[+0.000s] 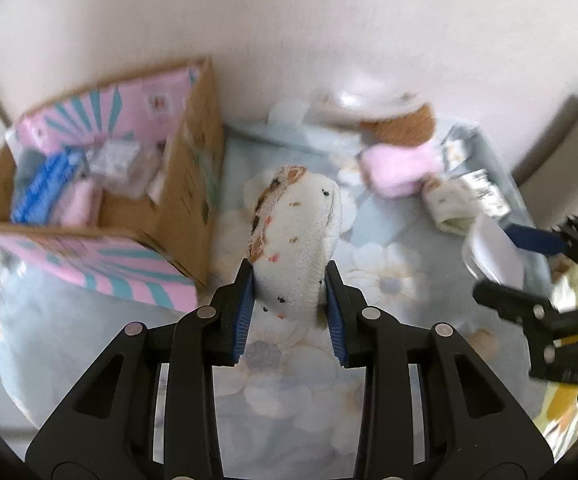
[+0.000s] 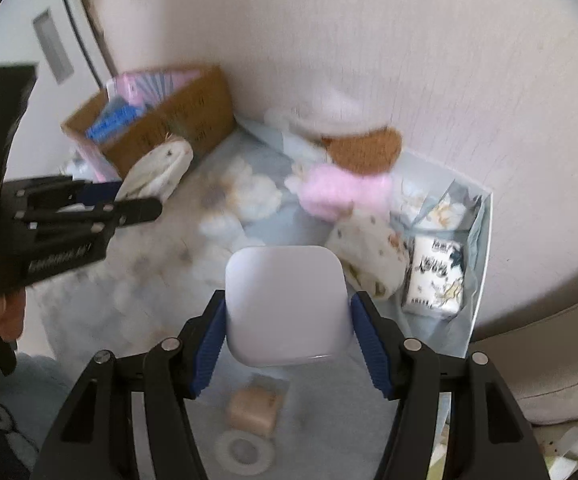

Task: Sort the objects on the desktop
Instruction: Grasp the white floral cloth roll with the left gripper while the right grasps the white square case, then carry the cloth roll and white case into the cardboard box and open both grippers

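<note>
My left gripper (image 1: 290,306) is shut on a white rolled cloth (image 1: 297,232) speckled with black and orange, held up above the floral tablecloth (image 1: 385,280). An open cardboard box (image 1: 185,184) with pink and teal flaps stands to its left, holding a blue item and pink packs. My right gripper (image 2: 289,340) is shut on a white rounded square box (image 2: 285,300), its blue pads pressing both sides. The right wrist view shows the left gripper (image 2: 129,200) with the cloth (image 2: 161,172) in front of the cardboard box (image 2: 177,120). The left wrist view shows the right gripper (image 1: 505,268) at the right edge.
By the wall lie a pink towel (image 2: 345,192), a brown round piece (image 2: 365,152), a patterned cloth roll (image 2: 369,256) and a tissue pack (image 2: 435,276) in a pale blue tray (image 2: 483,240). A beige block (image 2: 255,408) and tape roll (image 2: 243,452) lie below my right gripper.
</note>
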{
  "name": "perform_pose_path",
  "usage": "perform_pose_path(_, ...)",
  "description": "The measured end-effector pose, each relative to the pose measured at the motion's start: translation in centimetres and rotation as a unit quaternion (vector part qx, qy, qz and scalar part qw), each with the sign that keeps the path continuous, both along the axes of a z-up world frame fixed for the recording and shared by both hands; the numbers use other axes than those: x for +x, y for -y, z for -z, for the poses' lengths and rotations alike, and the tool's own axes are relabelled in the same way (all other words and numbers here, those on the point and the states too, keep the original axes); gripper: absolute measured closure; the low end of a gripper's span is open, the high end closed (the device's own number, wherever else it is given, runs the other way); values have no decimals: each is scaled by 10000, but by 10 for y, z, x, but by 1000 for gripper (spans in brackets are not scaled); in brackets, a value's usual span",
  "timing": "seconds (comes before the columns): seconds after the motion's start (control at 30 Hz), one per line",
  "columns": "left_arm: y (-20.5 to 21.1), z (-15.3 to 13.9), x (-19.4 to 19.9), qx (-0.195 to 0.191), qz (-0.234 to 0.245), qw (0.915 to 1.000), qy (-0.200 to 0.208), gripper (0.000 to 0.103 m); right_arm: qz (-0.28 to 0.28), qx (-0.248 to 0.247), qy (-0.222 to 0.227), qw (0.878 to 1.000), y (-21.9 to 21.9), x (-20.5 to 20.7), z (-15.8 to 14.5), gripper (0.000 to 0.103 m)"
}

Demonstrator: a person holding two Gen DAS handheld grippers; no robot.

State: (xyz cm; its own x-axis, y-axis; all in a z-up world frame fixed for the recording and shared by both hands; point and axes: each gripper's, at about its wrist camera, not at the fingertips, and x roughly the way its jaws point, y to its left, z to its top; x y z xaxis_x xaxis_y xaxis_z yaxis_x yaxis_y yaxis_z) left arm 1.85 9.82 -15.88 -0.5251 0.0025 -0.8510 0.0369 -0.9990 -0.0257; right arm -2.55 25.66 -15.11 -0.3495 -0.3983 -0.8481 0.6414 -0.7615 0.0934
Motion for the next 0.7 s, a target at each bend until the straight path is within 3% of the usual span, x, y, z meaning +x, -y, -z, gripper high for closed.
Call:
perform_pose_path(0.2,49,-57,-18,9,264,9993,-281,74,87,-249,-112,9996,31,-12,-49,46)
perform_pose_path(0.43,106,-89,-42,31,229,9990,-390,74,-153,-383,-387,9984,100,-27,-98,46)
perform_pose_path(0.7,188,-103,-69,77,99,9998,-120,74,-729,-605,10,9955,199,-53,-108,46)
